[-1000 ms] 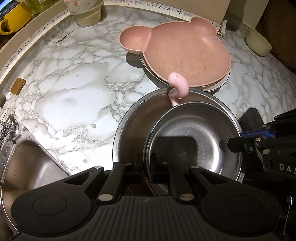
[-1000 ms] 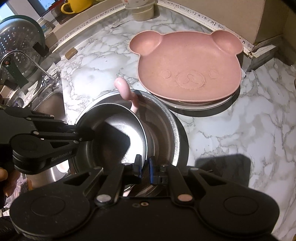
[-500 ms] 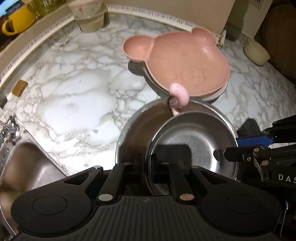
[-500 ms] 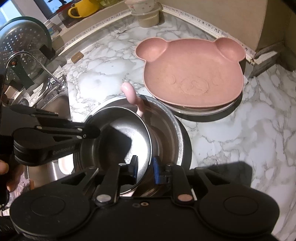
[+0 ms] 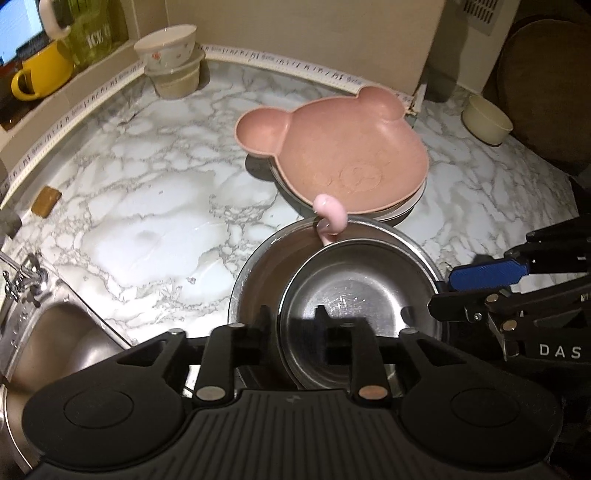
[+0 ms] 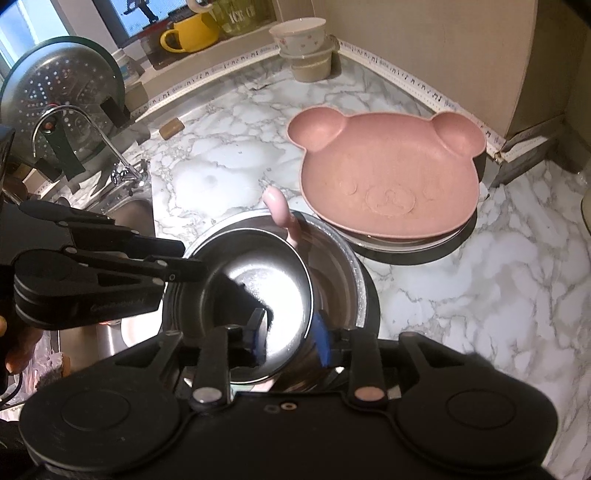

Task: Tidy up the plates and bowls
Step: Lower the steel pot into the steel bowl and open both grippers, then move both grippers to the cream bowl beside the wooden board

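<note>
A small steel bowl [image 5: 354,306] [image 6: 255,291] with a pink handle [image 5: 330,216] [image 6: 280,214] rests inside a larger steel bowl [image 5: 258,273] [image 6: 340,266] on the marble counter. My left gripper [image 5: 291,325] is open, its fingers straddling the small bowl's near rim. My right gripper [image 6: 290,338] is open too, its blue-padded fingers straddling the rim on the opposite side; it shows at the right of the left wrist view [image 5: 480,288]. A pink bear-shaped plate [image 5: 343,158] [image 6: 388,177] lies on a stack of plates behind the bowls.
Stacked ceramic bowls [image 5: 173,70] [image 6: 306,51] stand in the back corner. A cream bowl [image 5: 485,120] sits at far right. A sink [image 5: 55,339] with a tap [image 6: 85,136] lies left. A yellow mug [image 6: 188,35] sits on the ledge; a colander [image 6: 55,96] stands nearby.
Both grippers have opened and let go of the small bowl's rim. Both have pulled back and up a little, so more of the counter shows.
</note>
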